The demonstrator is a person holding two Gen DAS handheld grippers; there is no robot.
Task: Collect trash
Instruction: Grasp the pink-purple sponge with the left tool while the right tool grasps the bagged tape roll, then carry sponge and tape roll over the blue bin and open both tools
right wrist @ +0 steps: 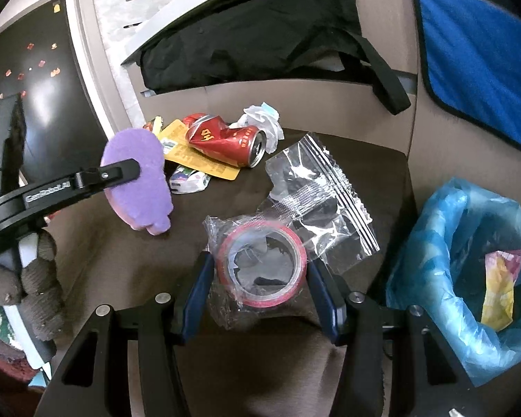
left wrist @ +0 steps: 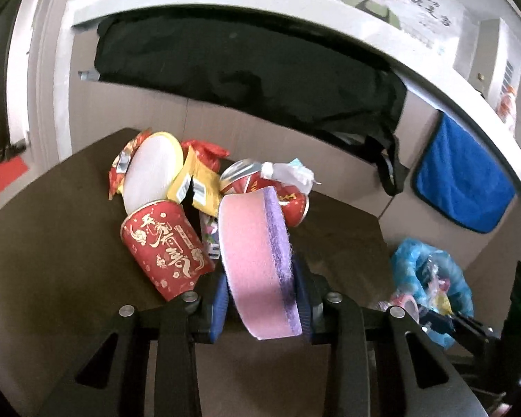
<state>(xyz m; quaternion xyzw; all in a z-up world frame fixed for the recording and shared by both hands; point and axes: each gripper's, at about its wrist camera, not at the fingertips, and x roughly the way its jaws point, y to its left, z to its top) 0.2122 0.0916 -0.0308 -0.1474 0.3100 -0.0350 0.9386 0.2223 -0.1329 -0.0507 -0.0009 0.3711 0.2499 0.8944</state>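
Observation:
My left gripper is shut on a pink and purple sponge, held above the dark table; the sponge also shows in the right wrist view. Beyond it lie a red paper cup, a crushed red can, a yellow wrapper and a white tissue. My right gripper is shut on a red tape roll wrapped in clear plastic, low over the table. A clear zip bag lies just beyond the roll.
A bin lined with a blue bag stands right of the table and holds a yellow and pink wrapper. A black bag and a blue towel hang from the counter behind the brown table.

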